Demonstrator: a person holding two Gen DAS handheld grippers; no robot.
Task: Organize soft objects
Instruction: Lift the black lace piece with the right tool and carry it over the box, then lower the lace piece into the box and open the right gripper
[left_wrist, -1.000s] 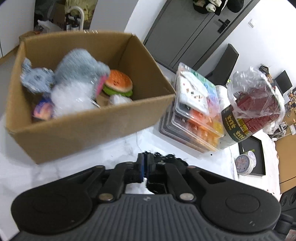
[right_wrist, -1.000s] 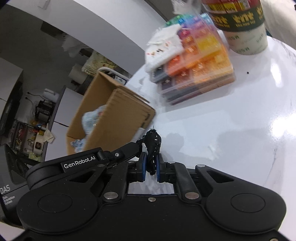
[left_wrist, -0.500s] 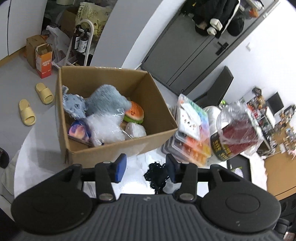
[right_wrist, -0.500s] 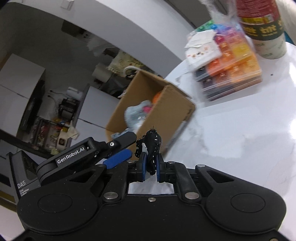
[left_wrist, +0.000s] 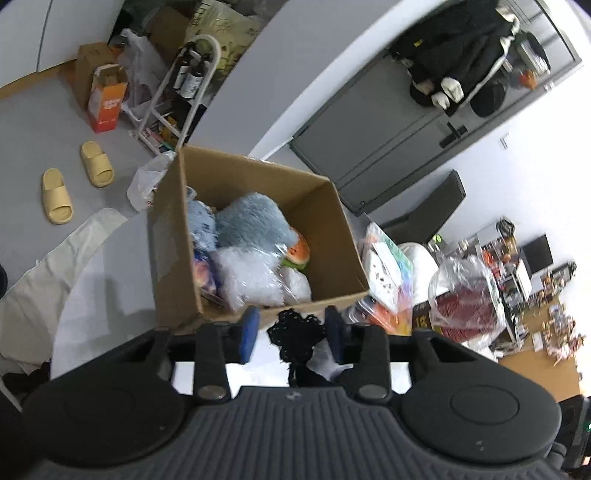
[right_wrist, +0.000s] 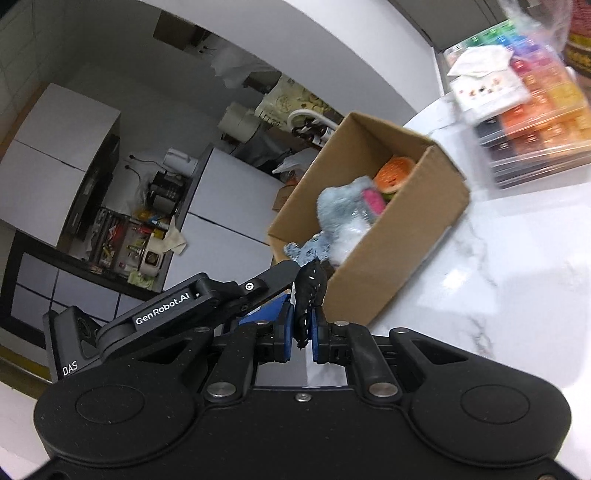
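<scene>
The left claw (left_wrist: 290, 334) has let go since a second ago — its pads now stand wide apart, with the black fabric (right_wrist: 310, 291) between them, clenched only by the right claw (right_wrist: 300, 338). So the handover looks done; next is probably a drop into the box (left_wrist: 258, 314) at 12 o'clock. Plush toys (left_wrist: 251, 229) already fill it — the bead cases (right_wrist: 532, 122) crowd the bench (right_wrist: 517, 280) at 2 o'clock.

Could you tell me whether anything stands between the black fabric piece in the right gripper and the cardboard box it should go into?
Nothing visible blocks it. The right gripper pinches the black fabric piece just short of the cardboard box, whose top is open. The left gripper, jaws open, sits alongside the fabric rather than over the box.
</scene>
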